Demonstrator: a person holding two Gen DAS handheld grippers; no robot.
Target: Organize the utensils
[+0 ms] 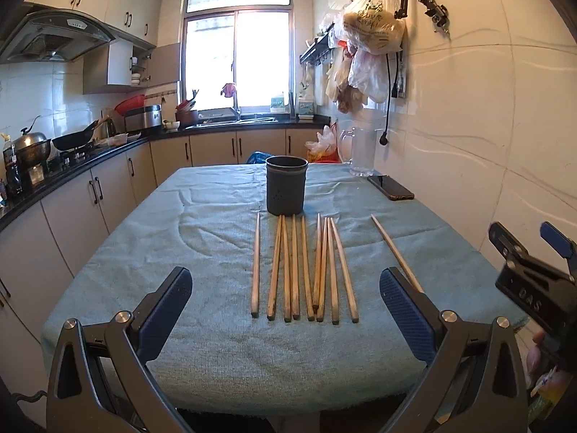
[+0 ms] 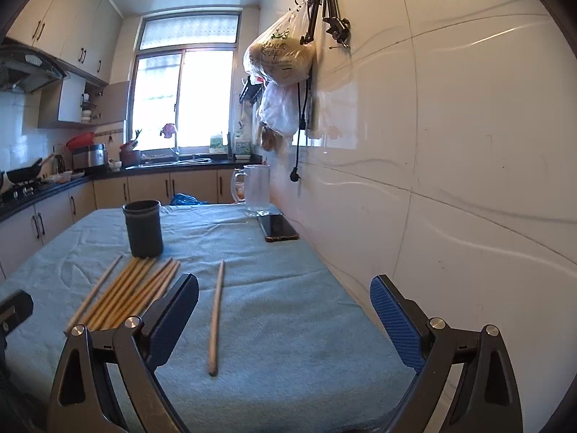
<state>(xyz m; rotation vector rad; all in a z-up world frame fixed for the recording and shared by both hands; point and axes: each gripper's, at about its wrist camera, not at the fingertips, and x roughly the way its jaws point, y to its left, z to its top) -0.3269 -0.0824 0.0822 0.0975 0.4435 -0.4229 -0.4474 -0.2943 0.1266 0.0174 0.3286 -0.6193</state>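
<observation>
Right claw spread wide over the blue-clothed surface

My right claw [image 2: 285, 314] hangs with its blue-padded fingers [image 2: 173, 319] far apart and nothing between them. One lone wooden chopstick [image 2: 216, 315] lies on the light blue cloth-covered surface [image 2: 288, 324] ahead, apart from the bundle of wooden chopsticks [image 2: 133, 290] at left. Beyond that bundle a dark grey cylindrical holder [image 2: 143, 228] stands upright; a black phone [image 2: 277, 227] lies near a clear glass pitcher [image 2: 256, 189].

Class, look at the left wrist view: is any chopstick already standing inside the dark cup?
No: the dark cup shows nothing above its rim, and all the chopsticks lie flat on the blue tablecloth.
</observation>
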